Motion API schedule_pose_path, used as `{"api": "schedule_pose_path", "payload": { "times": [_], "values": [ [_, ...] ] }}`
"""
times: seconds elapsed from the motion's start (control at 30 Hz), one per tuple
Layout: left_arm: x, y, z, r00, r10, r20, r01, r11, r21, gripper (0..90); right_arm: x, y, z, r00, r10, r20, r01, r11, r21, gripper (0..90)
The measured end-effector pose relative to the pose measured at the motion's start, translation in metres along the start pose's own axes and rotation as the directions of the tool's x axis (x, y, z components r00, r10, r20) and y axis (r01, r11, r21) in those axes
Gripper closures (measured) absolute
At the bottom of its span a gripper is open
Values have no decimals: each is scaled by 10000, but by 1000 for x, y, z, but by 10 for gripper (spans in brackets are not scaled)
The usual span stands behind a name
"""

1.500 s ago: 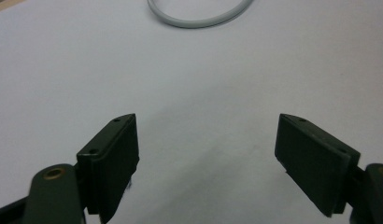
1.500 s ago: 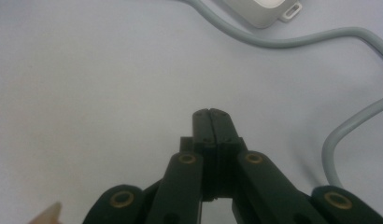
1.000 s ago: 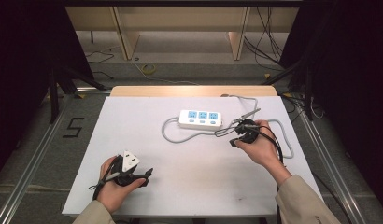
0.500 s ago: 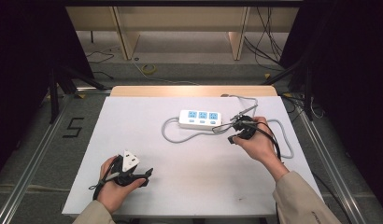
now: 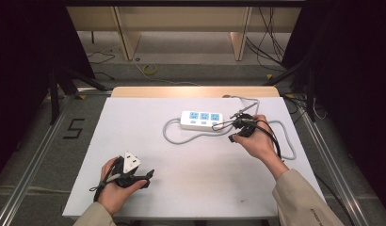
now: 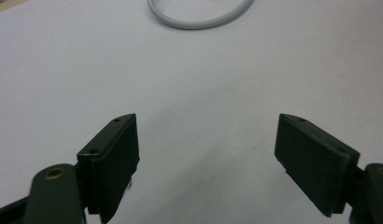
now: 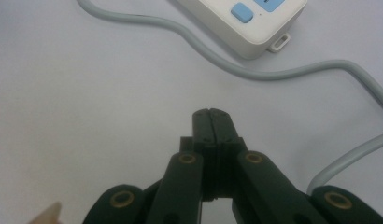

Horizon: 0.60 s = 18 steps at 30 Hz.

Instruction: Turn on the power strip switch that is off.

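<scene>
- My left gripper (image 5: pixel 143 176) rests low on the near left of the desk (image 5: pixel 148 136), jaws spread wide with bare white surface between them.
- My right gripper (image 5: pixel 233 126) is at the right, jaws pressed together and holding nothing, just beside the end of the strip (image 5: pixel 201 119).
- The strip is white with blue sockets and lies toward the far middle of the desk; its blue switch (image 7: pixel 242 12) shows close ahead of my right jaws.
- Its grey cord (image 5: pixel 181 139) loops on the desk at both ends of the strip.
- The desk top is a plain white sheet with a wooden edge (image 5: pixel 191 92) at the far side.
- Beyond, the floor (image 5: pixel 181 56) is grey, with loose cables, wooden legs and dark surroundings; a "5" (image 5: pixel 74 128) is marked at the left.
</scene>
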<state>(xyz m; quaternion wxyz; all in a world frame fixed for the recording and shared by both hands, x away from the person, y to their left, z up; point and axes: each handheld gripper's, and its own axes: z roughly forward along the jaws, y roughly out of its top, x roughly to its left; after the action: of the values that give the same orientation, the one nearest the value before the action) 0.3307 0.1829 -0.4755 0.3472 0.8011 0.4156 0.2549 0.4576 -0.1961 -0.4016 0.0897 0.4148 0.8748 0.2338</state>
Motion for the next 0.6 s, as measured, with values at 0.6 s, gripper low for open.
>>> {"api": "schedule_pose_path", "payload": {
  "times": [0.6],
  "values": [
    [-1,0,0,10000,-30,23,30,10000,-13,218,-6,10,4,9999,75,145,-76,9999,81,900]
  ]
}}
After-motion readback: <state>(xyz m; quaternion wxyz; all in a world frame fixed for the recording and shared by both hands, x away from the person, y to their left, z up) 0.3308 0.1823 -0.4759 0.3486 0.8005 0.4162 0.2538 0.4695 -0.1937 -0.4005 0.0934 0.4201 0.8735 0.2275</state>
